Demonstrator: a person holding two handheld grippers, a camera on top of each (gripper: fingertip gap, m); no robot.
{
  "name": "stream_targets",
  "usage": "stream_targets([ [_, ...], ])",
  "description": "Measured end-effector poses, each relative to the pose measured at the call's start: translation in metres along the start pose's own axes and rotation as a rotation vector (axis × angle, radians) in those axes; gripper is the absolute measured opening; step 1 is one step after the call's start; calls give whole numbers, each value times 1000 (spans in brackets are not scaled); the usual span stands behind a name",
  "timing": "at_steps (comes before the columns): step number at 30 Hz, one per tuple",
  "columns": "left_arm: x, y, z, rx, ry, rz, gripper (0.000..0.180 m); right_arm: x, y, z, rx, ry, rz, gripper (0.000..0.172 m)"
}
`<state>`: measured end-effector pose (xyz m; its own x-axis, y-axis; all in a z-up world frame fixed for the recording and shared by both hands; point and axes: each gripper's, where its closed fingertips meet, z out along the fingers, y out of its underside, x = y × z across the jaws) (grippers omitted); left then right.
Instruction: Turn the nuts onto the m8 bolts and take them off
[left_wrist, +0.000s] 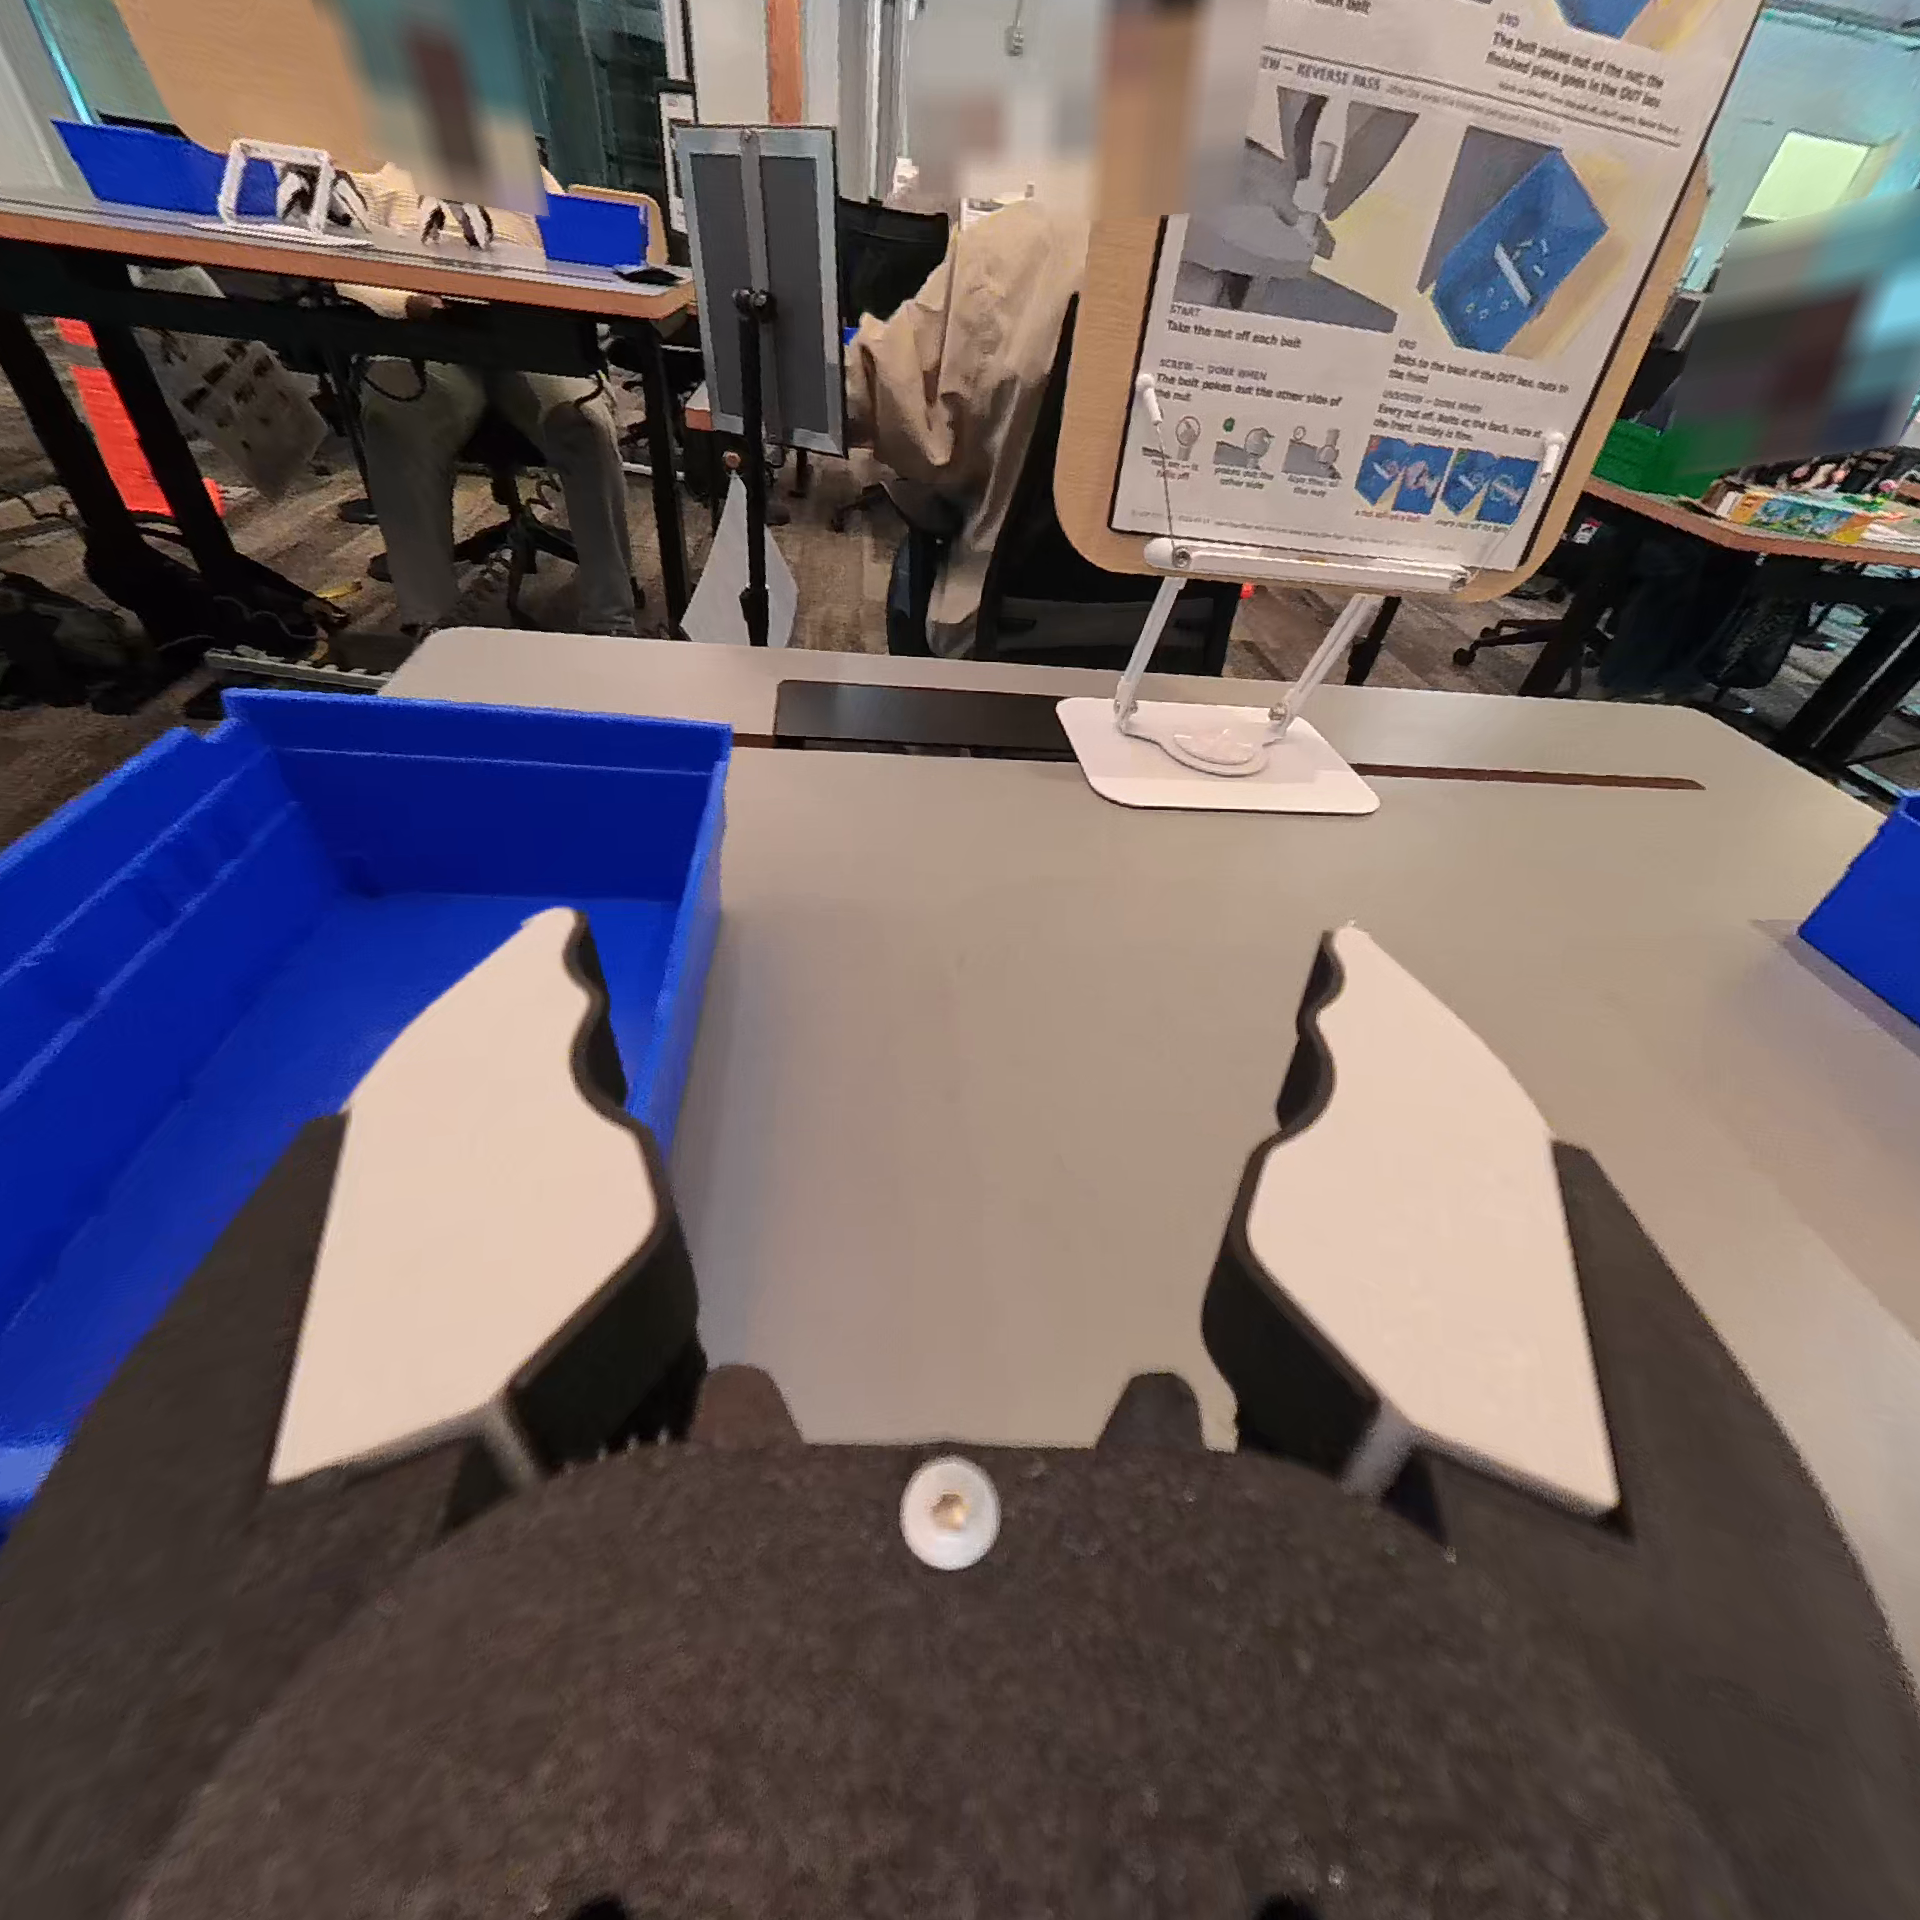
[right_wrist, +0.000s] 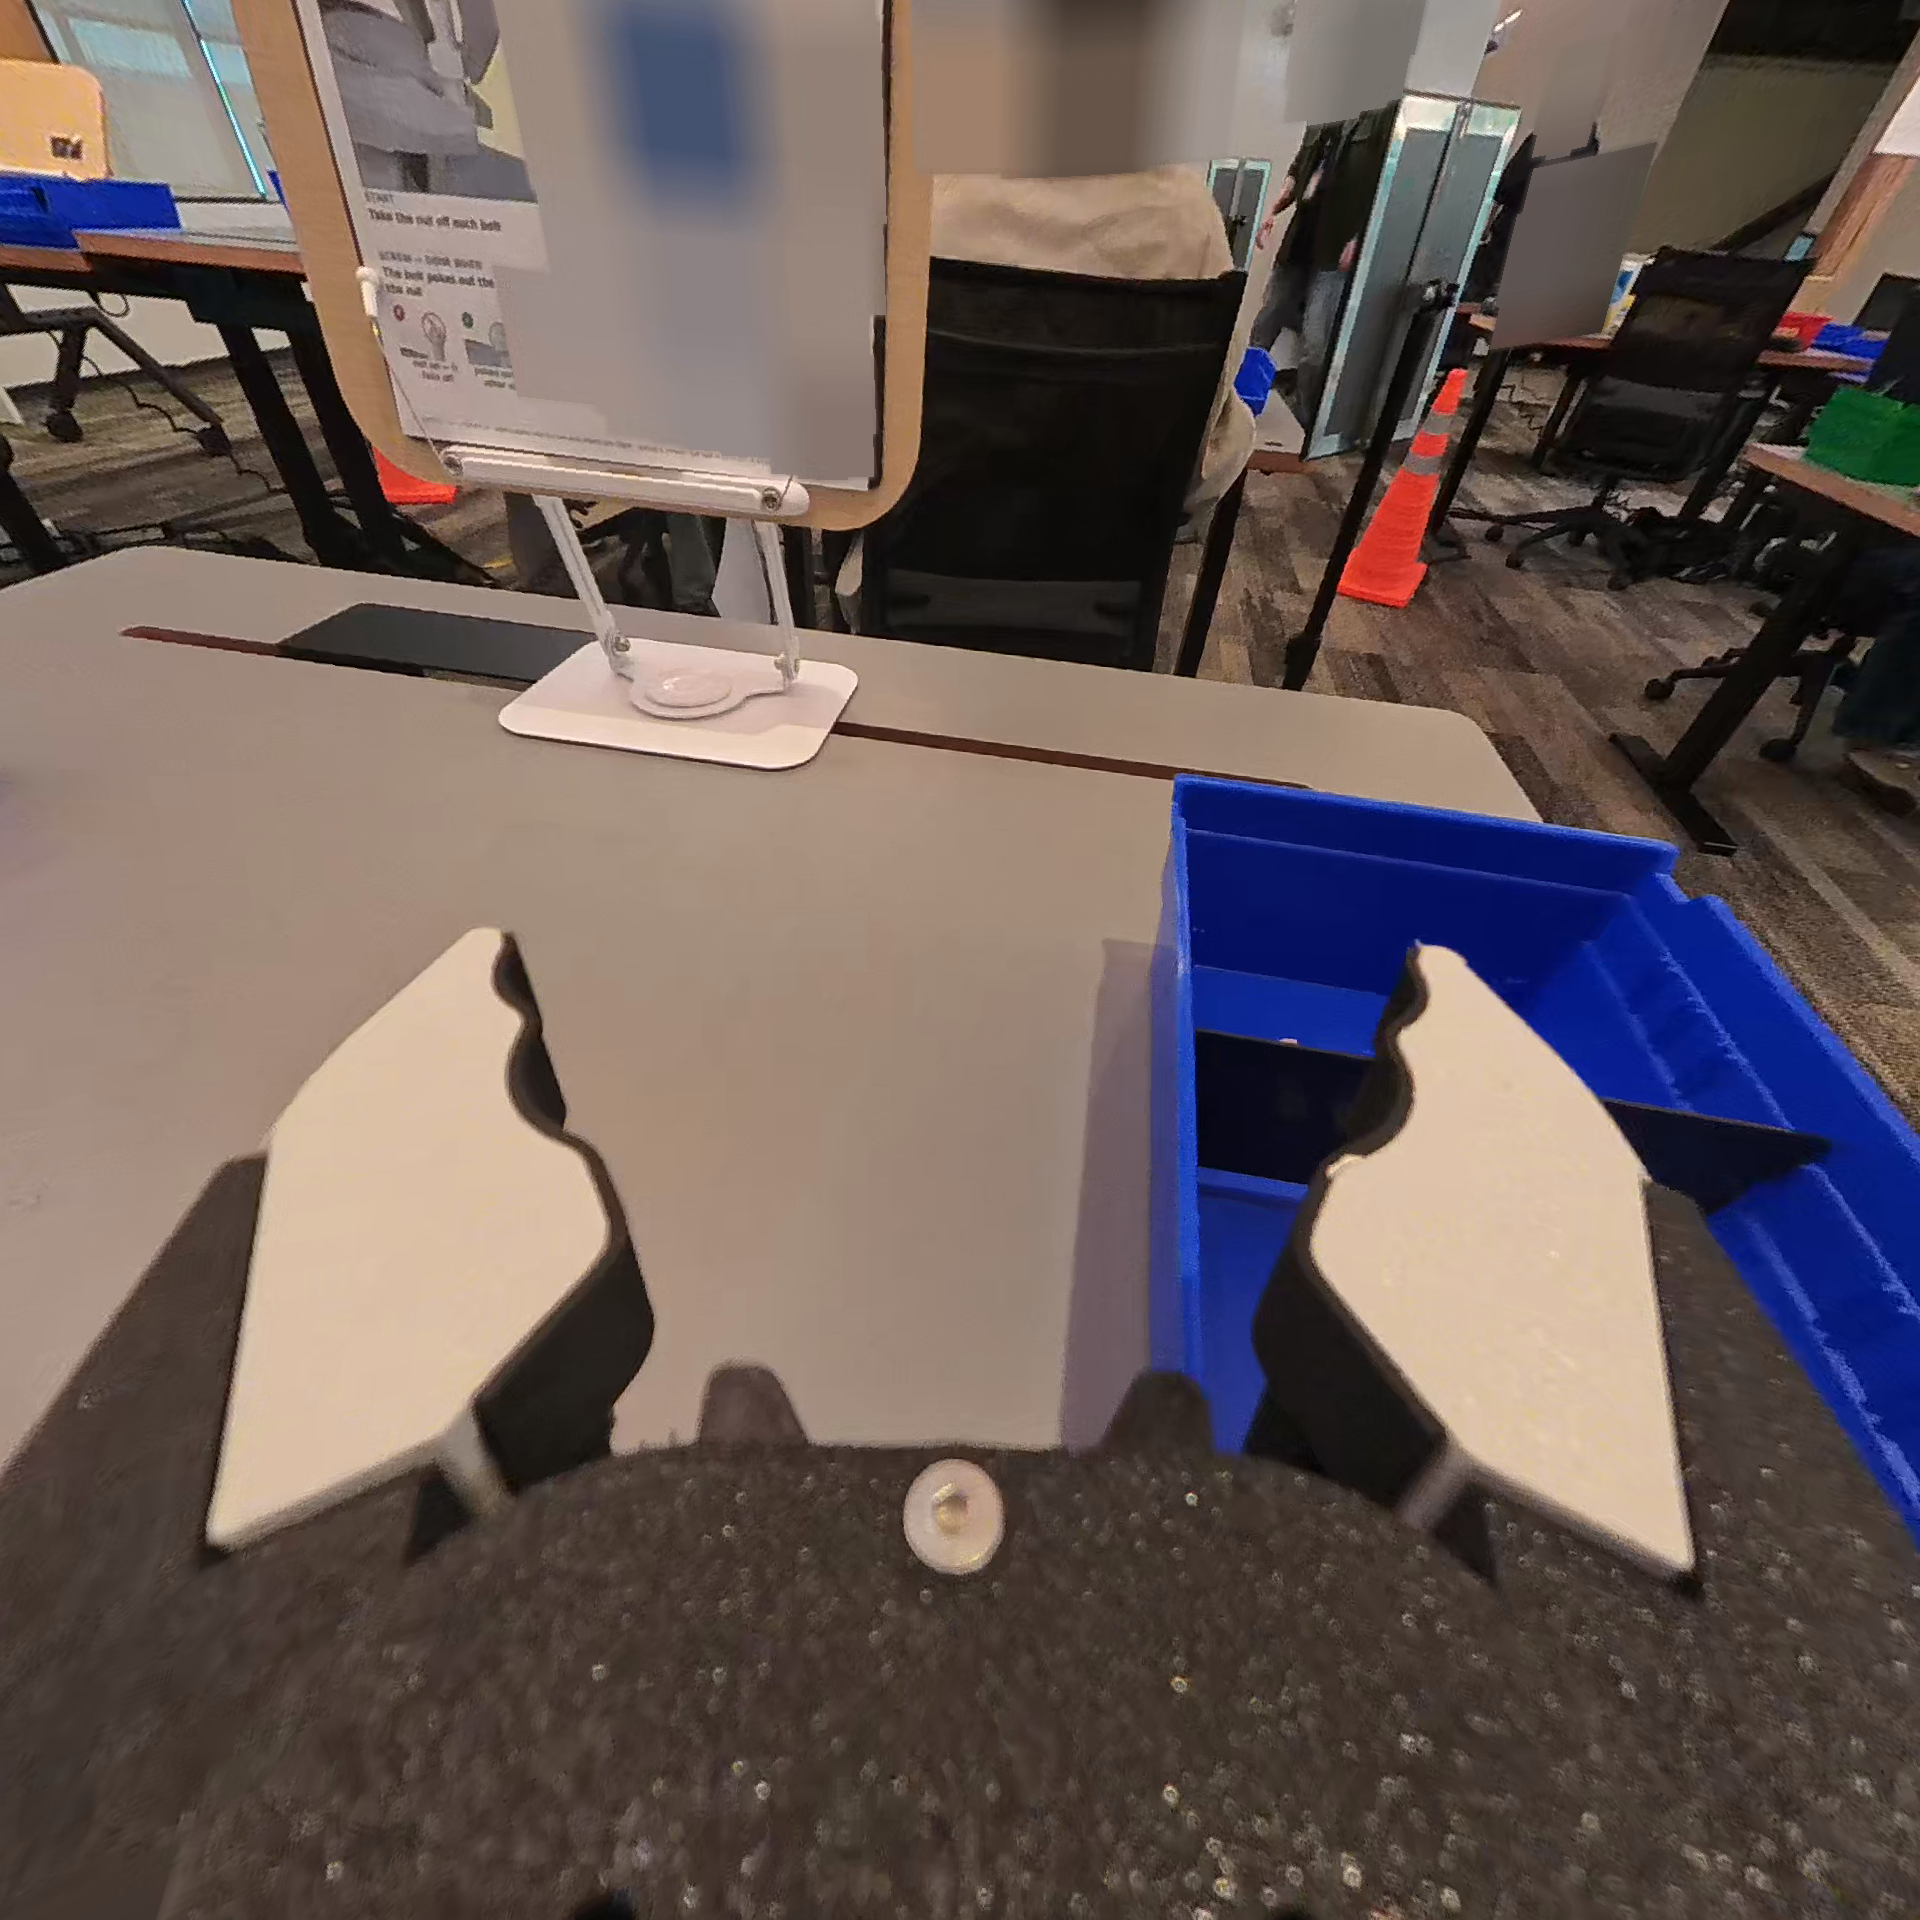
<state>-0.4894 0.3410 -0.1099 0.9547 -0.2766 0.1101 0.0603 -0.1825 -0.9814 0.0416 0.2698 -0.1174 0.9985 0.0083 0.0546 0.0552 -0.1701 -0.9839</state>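
Observation:
My left gripper (left_wrist: 956, 935) is open wide above the grey table (left_wrist: 987, 987), with nothing between its pads. A blue bin (left_wrist: 343, 831) stands at its left; the left fingertip (left_wrist: 540, 935) hangs over the bin's floor, which looks bare where it shows. My right gripper (right_wrist: 961, 951) is open wide and empty over the same table (right_wrist: 779, 935). A second blue bin (right_wrist: 1455, 894) with a black divider (right_wrist: 1278, 1101) stands at its right, under the right fingertip (right_wrist: 1455, 966). A small pale speck (right_wrist: 1288, 1039) shows just behind the divider's top edge. I see no bolts or nuts.
A white stand (left_wrist: 1226, 758) holds an instruction board (left_wrist: 1392, 281) at the table's far middle, also in the right wrist view (right_wrist: 686, 707). A black strip (left_wrist: 914, 712) lies along the far edge. People sit at desks beyond. An orange cone (right_wrist: 1403, 499) stands on the floor.

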Motion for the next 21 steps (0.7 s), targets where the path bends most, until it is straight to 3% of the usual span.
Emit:
stream_targets([
  [10,32,26,22,-78,102,22,123,17,16,-5,-62,24,5,143],
  [21,31,33,22,-86,116,7,123,52,43,6,-192,44,9,125],
])
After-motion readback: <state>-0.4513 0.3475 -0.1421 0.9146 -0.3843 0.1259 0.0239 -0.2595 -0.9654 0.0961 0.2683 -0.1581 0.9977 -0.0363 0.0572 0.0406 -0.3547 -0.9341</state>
